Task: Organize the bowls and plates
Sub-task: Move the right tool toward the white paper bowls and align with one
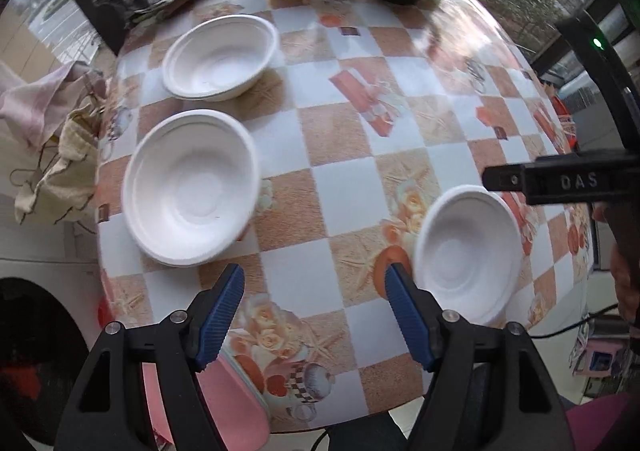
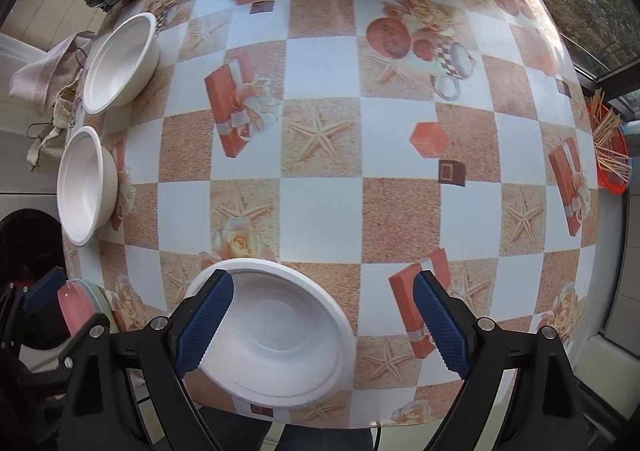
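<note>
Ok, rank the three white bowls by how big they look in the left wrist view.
1. Middle-left bowl, largest.
2. Far bowl and near-right bowl look alike; unranked.
Nearness to the camera may account for all of it.

Left tool (image 1: 315, 287): black angular frame, two fingers (image 1: 224, 311) faced with ribbed blue pads, round silver screws seen at the pivots. Right tool (image 2: 323, 293): same build noted, black arms with triangular cut-outs, blue cross-hatched pads, silver screw heads. On its black side, raised letters "DAS" are read from the left wrist view.
</note>
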{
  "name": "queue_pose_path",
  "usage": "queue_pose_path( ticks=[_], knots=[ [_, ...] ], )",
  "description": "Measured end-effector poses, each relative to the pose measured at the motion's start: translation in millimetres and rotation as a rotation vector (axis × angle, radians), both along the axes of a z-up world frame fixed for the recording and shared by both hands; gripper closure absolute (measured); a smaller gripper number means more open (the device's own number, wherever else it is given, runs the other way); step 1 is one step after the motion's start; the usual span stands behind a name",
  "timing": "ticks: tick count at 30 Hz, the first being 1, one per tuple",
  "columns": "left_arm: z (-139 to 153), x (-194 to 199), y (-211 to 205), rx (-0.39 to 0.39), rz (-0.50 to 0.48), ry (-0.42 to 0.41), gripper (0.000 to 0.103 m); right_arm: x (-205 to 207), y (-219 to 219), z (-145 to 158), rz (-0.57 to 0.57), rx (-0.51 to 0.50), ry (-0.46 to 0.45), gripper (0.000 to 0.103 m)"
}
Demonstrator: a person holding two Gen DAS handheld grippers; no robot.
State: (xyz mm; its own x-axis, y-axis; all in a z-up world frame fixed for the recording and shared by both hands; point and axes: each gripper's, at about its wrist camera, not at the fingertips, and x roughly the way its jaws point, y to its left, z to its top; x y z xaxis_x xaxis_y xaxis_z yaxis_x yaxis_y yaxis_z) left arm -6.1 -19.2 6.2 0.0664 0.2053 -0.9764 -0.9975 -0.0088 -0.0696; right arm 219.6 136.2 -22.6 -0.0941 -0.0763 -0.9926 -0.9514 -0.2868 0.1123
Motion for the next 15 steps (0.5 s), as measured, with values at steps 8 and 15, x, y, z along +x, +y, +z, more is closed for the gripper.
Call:
queue_pose_path(
  ticks=[8,15],
  knots=[
    [-16,-83,21,-0.037,0.262,0.092,0.027,-58,1,5,0.128,-0.005,0.024,0.011],
    [-34,-122,33,-0.073,0.36,0.142,0.027,-110,8,-8,0.156,-0.055,0.06,0.011]
  ],
)
